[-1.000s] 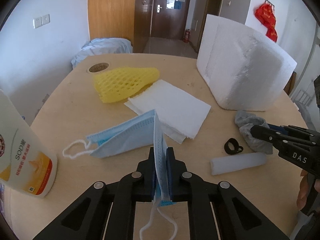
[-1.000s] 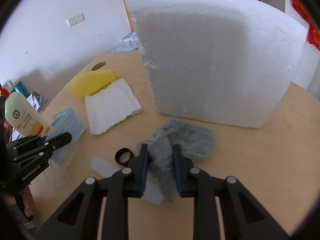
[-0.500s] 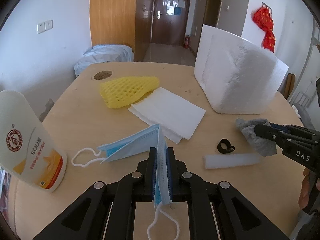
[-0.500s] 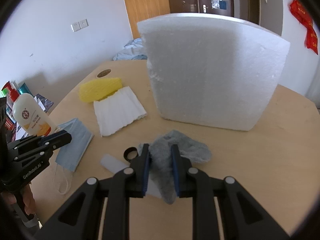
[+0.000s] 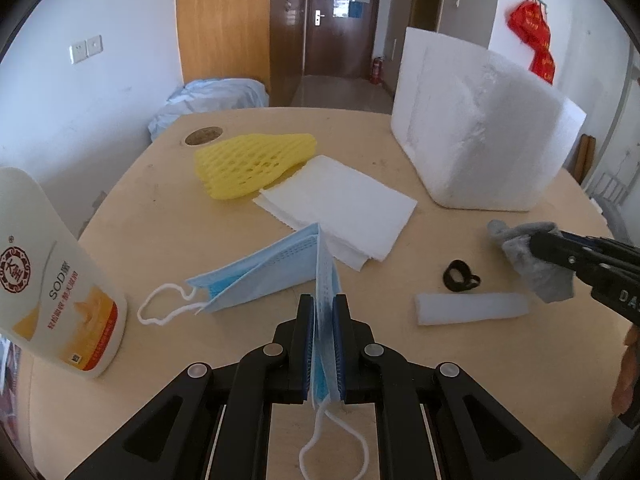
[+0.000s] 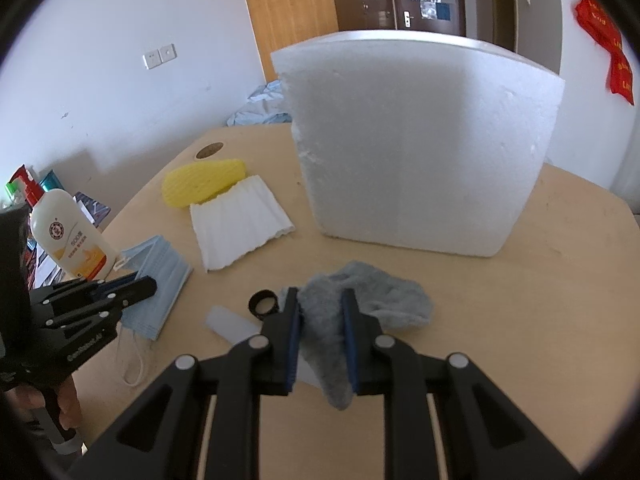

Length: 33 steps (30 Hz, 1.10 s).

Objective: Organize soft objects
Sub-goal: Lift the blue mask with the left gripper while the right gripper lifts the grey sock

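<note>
My left gripper [image 5: 322,308] is shut on a stack of blue face masks [image 5: 272,268], lifted above the round wooden table [image 5: 160,216]; an ear loop hangs below the jaws. My right gripper [image 6: 321,300] is shut on a grey fuzzy cloth [image 6: 372,300], held off the table; the cloth [image 5: 532,256] also shows at the right of the left wrist view. A yellow foam net [image 5: 252,160], a white folded cloth [image 5: 340,208] and a large white foam box [image 5: 480,136] rest on the table.
A lotion bottle [image 5: 48,280] stands at the left edge. A black ring [image 5: 460,276] and a white foam strip [image 5: 472,308] lie between the grippers. A round hole cover [image 5: 203,136] sits at the table's far side.
Both grippers have risen and pulled back from the table, carrying the masks and the grey cloth with them.
</note>
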### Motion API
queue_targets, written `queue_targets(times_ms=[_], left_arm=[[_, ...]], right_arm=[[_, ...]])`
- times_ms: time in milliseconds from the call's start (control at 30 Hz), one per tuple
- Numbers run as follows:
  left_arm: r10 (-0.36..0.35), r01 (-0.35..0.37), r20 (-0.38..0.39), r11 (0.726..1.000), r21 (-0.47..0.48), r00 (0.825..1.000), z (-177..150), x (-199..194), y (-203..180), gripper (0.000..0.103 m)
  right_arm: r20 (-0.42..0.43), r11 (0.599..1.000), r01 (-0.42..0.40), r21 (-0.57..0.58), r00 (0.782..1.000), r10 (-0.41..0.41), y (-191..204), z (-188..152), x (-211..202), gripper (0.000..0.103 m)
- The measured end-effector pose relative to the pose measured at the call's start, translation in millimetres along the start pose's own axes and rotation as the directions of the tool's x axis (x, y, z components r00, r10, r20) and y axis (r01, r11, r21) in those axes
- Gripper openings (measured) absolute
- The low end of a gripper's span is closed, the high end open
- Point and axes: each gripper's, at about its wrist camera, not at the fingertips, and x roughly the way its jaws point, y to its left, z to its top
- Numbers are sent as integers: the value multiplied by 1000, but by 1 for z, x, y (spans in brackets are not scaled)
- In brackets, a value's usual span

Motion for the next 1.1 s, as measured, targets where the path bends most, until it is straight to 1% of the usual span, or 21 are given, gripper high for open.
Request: queue_targets(times_ms=[200, 533, 667, 733, 867, 1100], left_arm=[[7, -7, -27, 1000, -5, 1000, 1, 10, 2, 10], [5, -6, -42, 1000, -9, 999, 2, 15, 2, 13], [-12, 12, -32, 1000, -23, 999, 3, 14, 4, 13], [-37, 37, -29, 999, -29, 999, 3, 14, 6, 3], [-40, 40, -12, 999, -3, 999, 2, 8, 1, 2], [-35, 34, 58, 999, 22, 998, 3, -15, -5, 1]], right_arm=[[0, 1000, -7, 3, 1000, 7, -1, -1, 1, 23], [-2, 1000, -13, 1, 1000, 13, 0, -3, 1, 23], [-1, 1000, -11, 4, 1000, 11, -1, -3, 0, 23], [0, 1000, -12, 5, 1000, 12, -1, -4, 0, 23], [0, 1000, -15, 7, 1000, 15, -1, -3, 0, 23], [7, 1000, -15, 9, 1000, 15, -3, -3, -2, 23]])
